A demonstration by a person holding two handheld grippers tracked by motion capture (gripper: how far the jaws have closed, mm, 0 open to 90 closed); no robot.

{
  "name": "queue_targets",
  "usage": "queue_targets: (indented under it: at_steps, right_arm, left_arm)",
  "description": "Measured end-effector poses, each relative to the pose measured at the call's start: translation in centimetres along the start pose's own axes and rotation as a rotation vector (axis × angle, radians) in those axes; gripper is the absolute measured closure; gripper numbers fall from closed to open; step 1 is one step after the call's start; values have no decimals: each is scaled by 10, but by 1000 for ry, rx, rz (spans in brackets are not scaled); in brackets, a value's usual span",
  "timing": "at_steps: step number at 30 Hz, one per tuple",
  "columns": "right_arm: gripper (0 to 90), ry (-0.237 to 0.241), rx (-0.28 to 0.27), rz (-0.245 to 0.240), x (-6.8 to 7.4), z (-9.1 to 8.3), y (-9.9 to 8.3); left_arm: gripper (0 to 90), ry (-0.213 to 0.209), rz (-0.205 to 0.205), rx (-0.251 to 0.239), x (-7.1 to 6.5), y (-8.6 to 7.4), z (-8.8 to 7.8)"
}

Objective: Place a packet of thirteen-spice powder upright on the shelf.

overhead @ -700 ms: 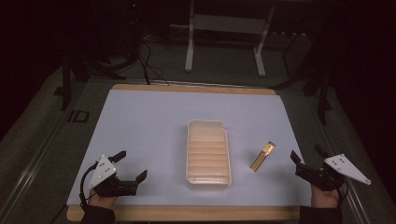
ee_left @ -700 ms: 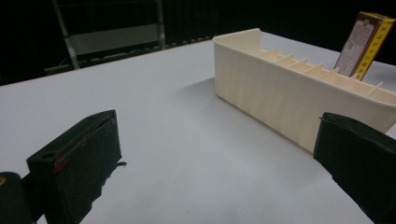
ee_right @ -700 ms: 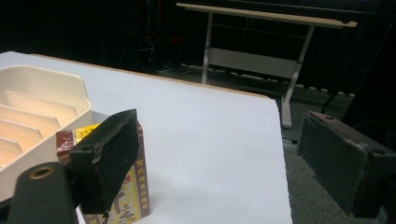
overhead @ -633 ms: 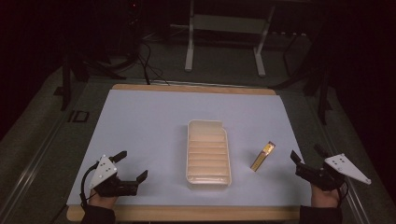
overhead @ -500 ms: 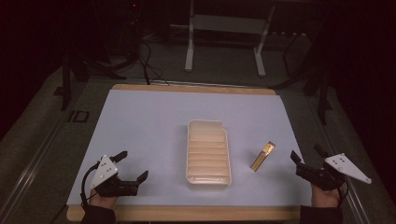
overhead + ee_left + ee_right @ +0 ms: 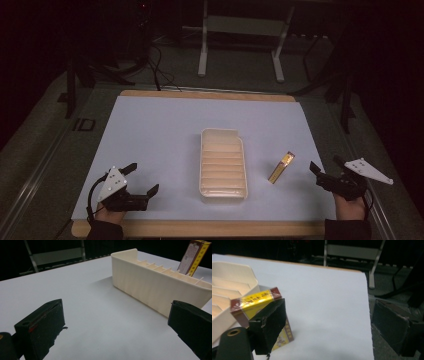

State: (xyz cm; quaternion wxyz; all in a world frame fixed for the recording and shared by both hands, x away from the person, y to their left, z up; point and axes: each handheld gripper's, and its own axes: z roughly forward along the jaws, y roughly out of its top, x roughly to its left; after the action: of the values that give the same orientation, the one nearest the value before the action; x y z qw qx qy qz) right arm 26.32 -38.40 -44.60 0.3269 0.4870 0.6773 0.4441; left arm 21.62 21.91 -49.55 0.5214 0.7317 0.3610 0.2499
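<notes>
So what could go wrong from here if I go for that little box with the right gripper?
The yellow and brown box stands on a narrow edge, so a nudge from one jaw of the open right gripper could tip it before the jaws close. It also stands close beside the cream slotted tray, so a push from the right may knock it against the tray wall. The open left gripper is far from the tray and couldn't steady it quickly.
</notes>
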Motion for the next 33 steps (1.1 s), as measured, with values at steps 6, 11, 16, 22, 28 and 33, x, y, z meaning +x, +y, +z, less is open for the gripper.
queue_targets:
  at_steps: [6, 11, 16, 22, 28, 33]
  right_arm:
    - [130, 16, 103, -21, -7, 5, 0]
    - [136, 75, 233, -71, -8, 10, -2]
    - [138, 146, 359, -101, -9, 17, -7]
    - [138, 240, 507, -136, -9, 22, -8]
    - [138, 282, 603, -168, -9, 26, -8]
    - [130, 320, 711, -188, -10, 31, -6]
  left_arm:
    - [10, -7, 2, 11, 0, -1, 1]
    - [10, -15, 9, 21, -1, -1, 3]
    - [10, -14, 10, 25, -1, -1, 3]
    - [10, -12, 12, 31, -1, -1, 3]
    - [10, -11, 11, 32, -1, -1, 3]
    - [10, -14, 13, 33, -1, -1, 3]
